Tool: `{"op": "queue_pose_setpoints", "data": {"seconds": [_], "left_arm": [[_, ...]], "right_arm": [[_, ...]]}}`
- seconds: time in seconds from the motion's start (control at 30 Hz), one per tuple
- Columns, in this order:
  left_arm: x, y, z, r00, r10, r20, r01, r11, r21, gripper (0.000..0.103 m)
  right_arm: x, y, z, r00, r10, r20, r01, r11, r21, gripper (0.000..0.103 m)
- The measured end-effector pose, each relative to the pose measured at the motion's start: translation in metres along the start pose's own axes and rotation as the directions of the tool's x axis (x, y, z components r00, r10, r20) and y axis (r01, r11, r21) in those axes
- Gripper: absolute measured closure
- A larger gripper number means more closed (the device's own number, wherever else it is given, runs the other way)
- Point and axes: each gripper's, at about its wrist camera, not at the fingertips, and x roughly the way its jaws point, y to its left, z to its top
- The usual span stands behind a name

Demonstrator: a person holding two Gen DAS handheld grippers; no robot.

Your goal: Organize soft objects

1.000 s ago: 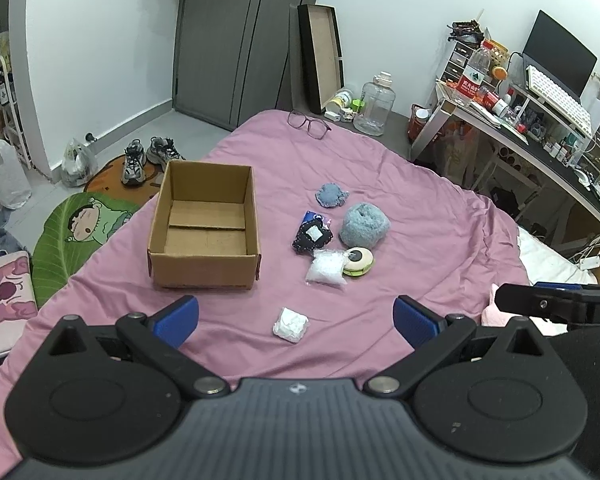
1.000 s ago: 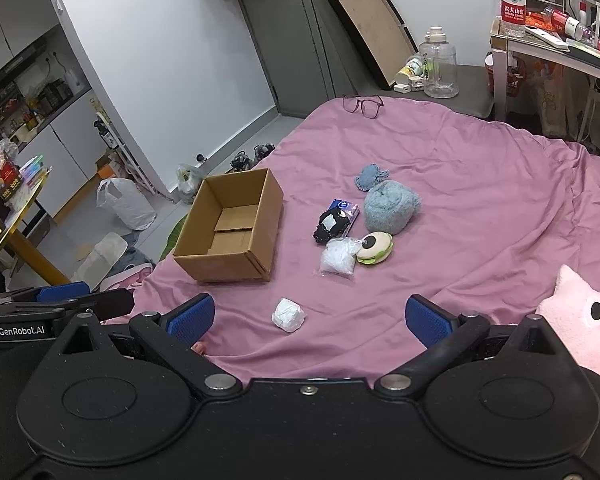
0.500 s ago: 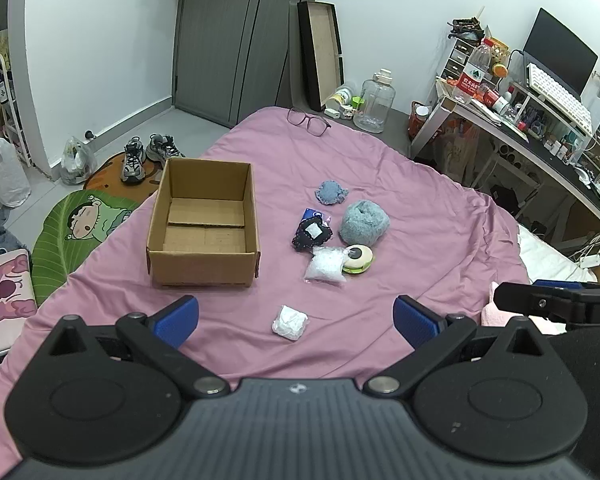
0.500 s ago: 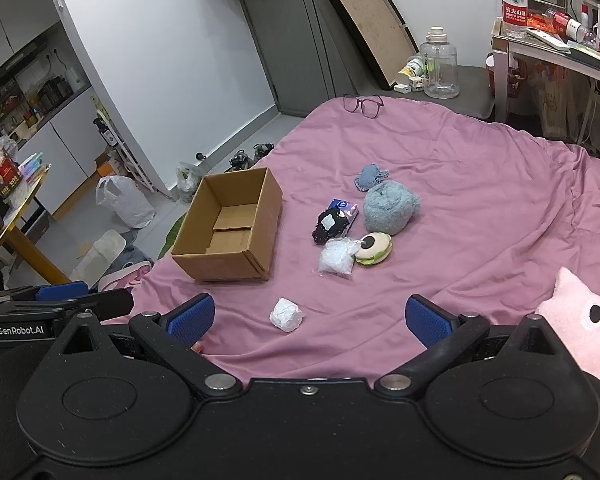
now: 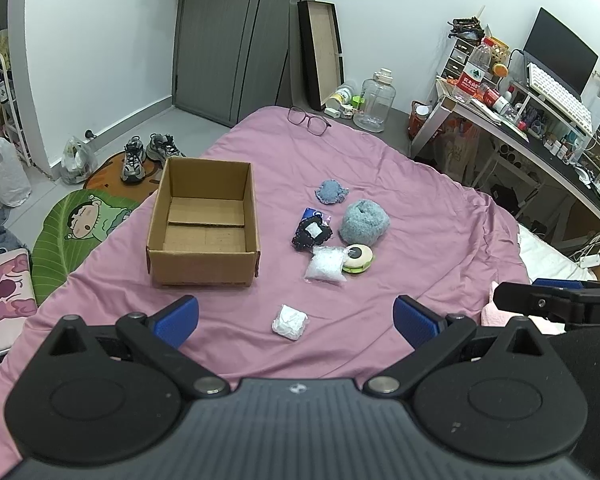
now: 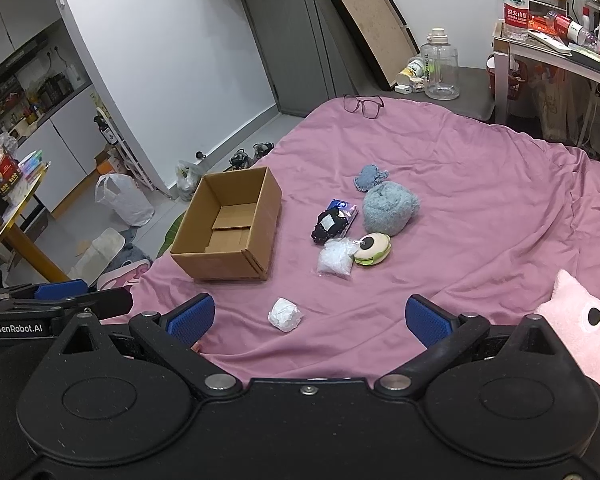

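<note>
Almost nothing has shifted in the last second: my left gripper (image 5: pixel 296 314) and right gripper (image 6: pixel 307 316) still hover wide open and empty. The white wad (image 5: pixel 290 322) lies just ahead; box (image 5: pixel 204 220) forward-left holds nothing, so sorting hasn't begun.
</note>
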Motion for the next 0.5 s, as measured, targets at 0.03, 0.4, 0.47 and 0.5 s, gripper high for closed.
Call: {"op": "queue_pose_setpoints", "data": {"seconds": [0.03, 0.4, 0.47, 0.5], "left_arm": [[0.0009, -0.0001, -0.0005, 1.000, -0.001, -0.003, 0.001, 1.000, -0.001, 0.000], [-0.0007, -0.0021, -0.0004, 1.000, 0.005, -0.003, -0.005, 1.000, 0.002, 0.000], [-0.0011, -0.0018, 0.0002, 1.000, 0.003, -0.003, -0.003, 1.000, 0.000, 0.000], [-0.0016, -0.0019, 0.0014, 1.000, 0.000, -0.004, 0.000, 1.000, -0.002, 0.000]], "right_arm": [[0.0000, 0.0005, 0.0003, 1.000, 0.000, -0.001, 0.000, 1.000, 0.000, 0.000], [-0.0024, 0.0026, 0.0044, 1.000, 0.011, -0.011, -0.011, 1.000, -0.007, 0.000], [-0.0025, 0.0038, 0.0054, 1.000, 0.013, -0.009, -0.013, 1.000, -0.011, 0.000], [-0.0026, 0.0040, 0.0053, 1.000, 0.014, -0.008, -0.015, 1.000, -0.011, 0.000]]}}
